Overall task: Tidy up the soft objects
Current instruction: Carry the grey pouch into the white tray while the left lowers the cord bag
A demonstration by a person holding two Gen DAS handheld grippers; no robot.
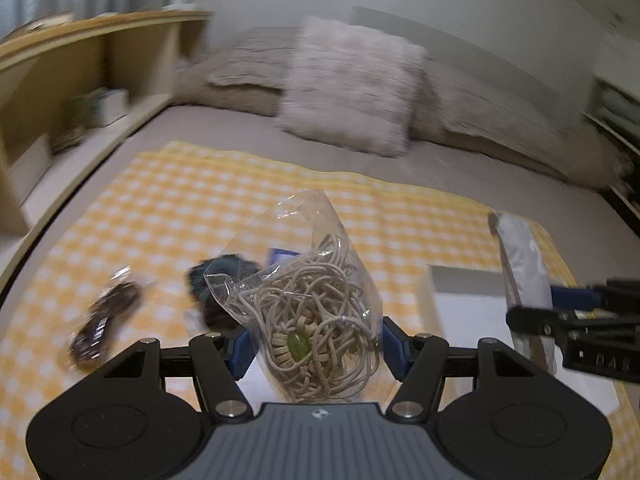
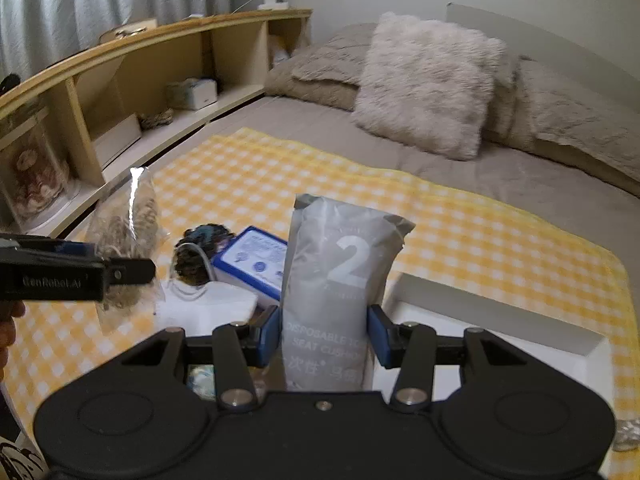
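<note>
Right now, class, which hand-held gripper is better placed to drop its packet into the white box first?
Right: its grey packet hangs beside the white box; left's cord bag is farther away.

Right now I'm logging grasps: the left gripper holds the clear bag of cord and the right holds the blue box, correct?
Not quite. The left gripper does hold the clear bag of cord, but the right gripper holds the grey seat-cushion pack, as the right wrist view shows. The blue box lies on the checkered cloth.

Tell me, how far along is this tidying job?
Midway, it seems. In hand: the left gripper holds a clear bag of cord, the right gripper a grey seat-cushion pack. Left on the checked cloth: a dark bundle, a blue-edged packet. The white box shows nothing inside yet.
</note>
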